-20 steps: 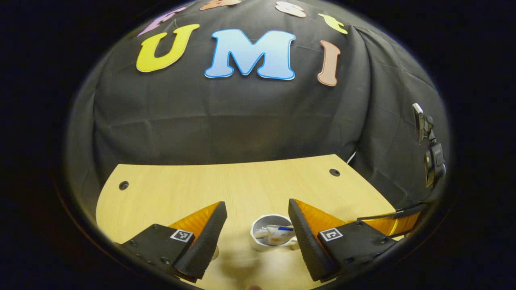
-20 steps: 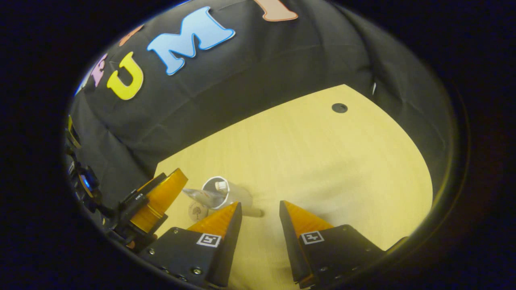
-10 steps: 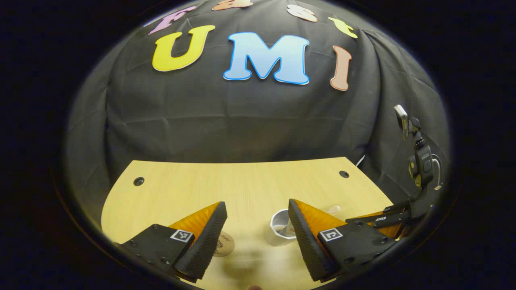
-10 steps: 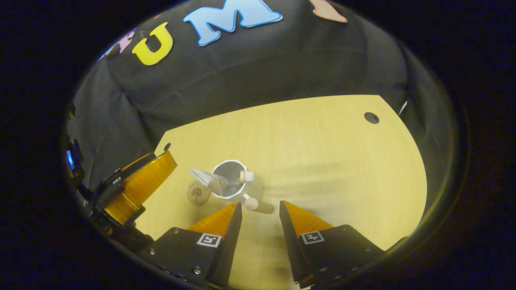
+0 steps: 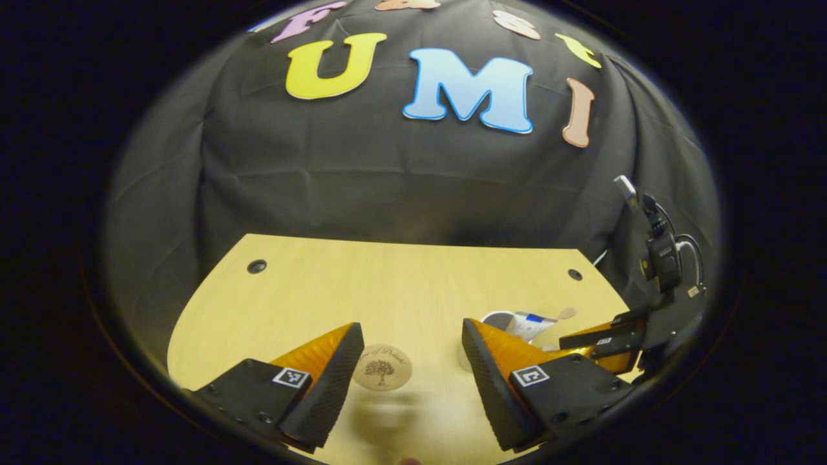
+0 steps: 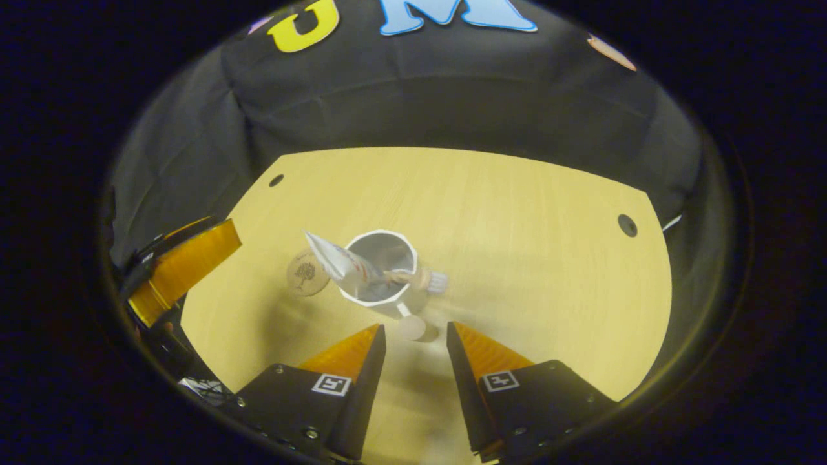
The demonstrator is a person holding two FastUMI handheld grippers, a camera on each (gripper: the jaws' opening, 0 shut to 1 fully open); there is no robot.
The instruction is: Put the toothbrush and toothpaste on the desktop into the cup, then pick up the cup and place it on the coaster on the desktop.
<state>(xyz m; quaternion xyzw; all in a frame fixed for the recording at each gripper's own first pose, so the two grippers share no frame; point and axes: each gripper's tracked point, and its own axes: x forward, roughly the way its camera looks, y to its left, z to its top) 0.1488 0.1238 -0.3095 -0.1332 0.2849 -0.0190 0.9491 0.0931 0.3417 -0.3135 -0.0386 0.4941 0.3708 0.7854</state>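
Cup (image 6: 381, 271), white and faceted, stands upright on the wooden desktop (image 6: 517, 245) in the right gripper view, just ahead of the right gripper (image 6: 415, 339), whose jaws are parted with nothing between them; the round knob of the cup's handle (image 6: 411, 327) lies at the gap between the fingertips, contact not clear. Toothpaste tube (image 6: 337, 263) leans out over the cup's left rim, flat crimped end up; toothbrush (image 6: 420, 279) lies across the right rim, bristle head poking out. Coaster (image 6: 303, 274), round with a tree print, lies flat on the desktop just left of the cup, the tube overhanging it; whether coaster and cup touch, cannot tell. Compared with half a second ago, cup sits higher and more central in this view, closer to the fingertips, and the view looks more squarely down the table. Left gripper (image 6: 184, 261) shows at the left edge, well apart from the cup. In the left gripper view, left gripper (image 5: 412, 339) is wide open and holds nothing; coaster (image 5: 382, 367) now lies in full sight between its fingers, where earlier it was half hidden behind the left finger. Cup (image 5: 497, 320) has slid right, mostly hidden behind the right finger, tube (image 5: 531, 324) showing above it. Right gripper (image 5: 601, 342) is beside the cup at the right.
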